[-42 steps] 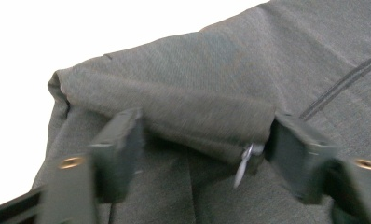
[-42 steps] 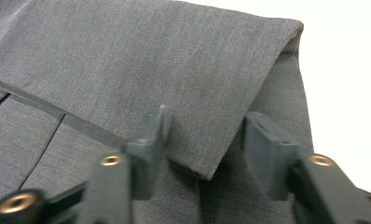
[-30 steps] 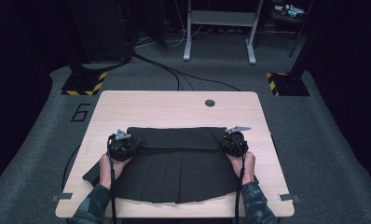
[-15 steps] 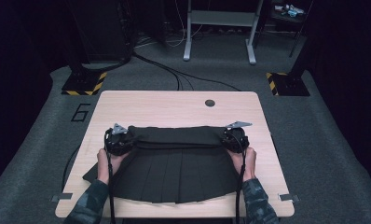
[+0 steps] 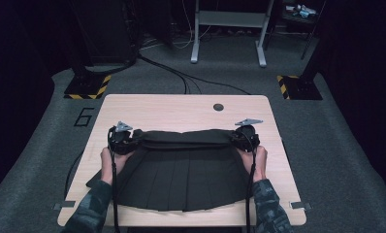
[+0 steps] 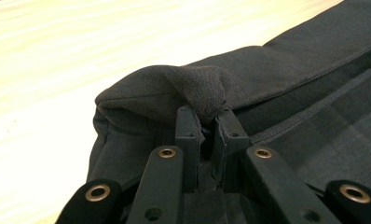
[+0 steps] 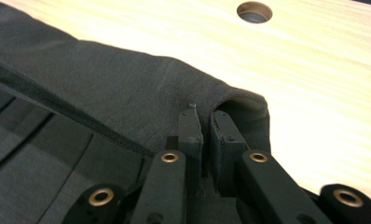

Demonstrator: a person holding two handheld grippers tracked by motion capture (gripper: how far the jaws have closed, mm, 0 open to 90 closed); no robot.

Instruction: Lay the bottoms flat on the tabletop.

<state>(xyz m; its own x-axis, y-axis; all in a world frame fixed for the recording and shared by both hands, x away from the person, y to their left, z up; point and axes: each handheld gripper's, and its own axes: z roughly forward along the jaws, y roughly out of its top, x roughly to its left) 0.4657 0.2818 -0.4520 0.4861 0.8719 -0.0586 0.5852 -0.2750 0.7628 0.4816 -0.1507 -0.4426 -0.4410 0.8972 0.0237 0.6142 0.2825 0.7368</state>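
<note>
Fingers of the left gripper (image 6: 206,122) are pinched together on a bunched fold of the black skirt (image 5: 181,170), the cloth puckering up over their tips in the left gripper view. Those of the right gripper (image 7: 204,122) are likewise clamped on the skirt's other top corner, where the right gripper view shows the fabric rolled over into a rounded edge just past them.

From the high view comes what neither close view gives: the whole garment lies spread on the wooden table (image 5: 181,109), pleats fanning toward the person, with the waistband end folded into a thick band running straight across between the two grippers. That view also shows the round cable hole (image 5: 218,107) in the tabletop beyond the skirt, toward the right; the right gripper view catches the same hole at its top edge, well apart from the cloth. Only the close views reveal how little fabric sits between the pads: a thin pinch at each corner. The left gripper view shows bare, pale table to the left of the cloth's corner.

Both hands reach forward from the near edge, forearms in patterned sleeves roughly parallel, one on each side of the skirt. The left hand (image 5: 108,160) and the right hand (image 5: 258,160) sit behind their grippers, knuckles up, with cables trailing back along the forearms. Each gripper carries a grey three-cornered plate on top
</note>
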